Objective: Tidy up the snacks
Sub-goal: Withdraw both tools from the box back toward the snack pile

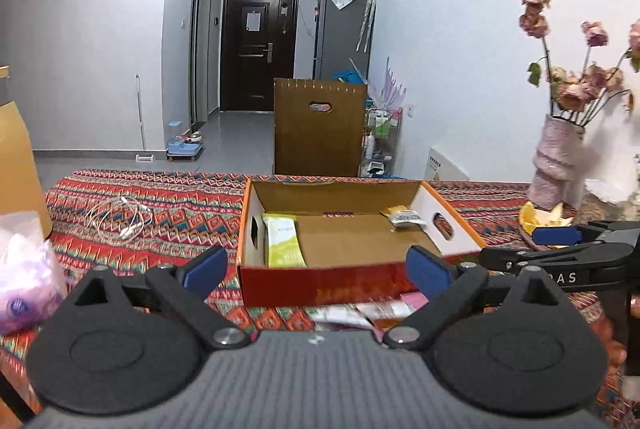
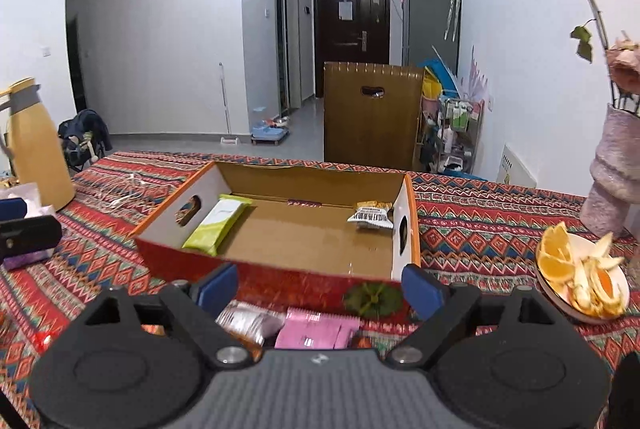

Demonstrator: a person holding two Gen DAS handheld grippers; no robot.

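An open cardboard box [image 1: 352, 287] [image 2: 280, 275] with red and orange outer walls lies on the patterned tablecloth. Inside it, a yellow-green snack packet [image 1: 283, 239] [image 2: 218, 225] lies by the left wall and a small brown-and-white packet [image 1: 405, 216] [image 2: 371, 215] by the right wall. Loose pink and silver snack packets [image 1: 368, 311] [image 2: 296, 327] lie on the cloth in front of the box. My left gripper [image 1: 316, 271] is open and empty, just short of the box's near wall. My right gripper [image 2: 320, 289] is open and empty above the loose packets; it also shows at the right edge of the left wrist view [image 1: 560, 253].
A plate of orange slices and peel [image 2: 580, 281] [image 1: 540, 219] and a pink vase of dried flowers [image 2: 616, 181] [image 1: 560, 157] stand to the right. A yellow jug [image 2: 38, 149] and a soft plastic bag [image 1: 24, 269] are on the left, with a white cable [image 1: 120, 217] nearby.
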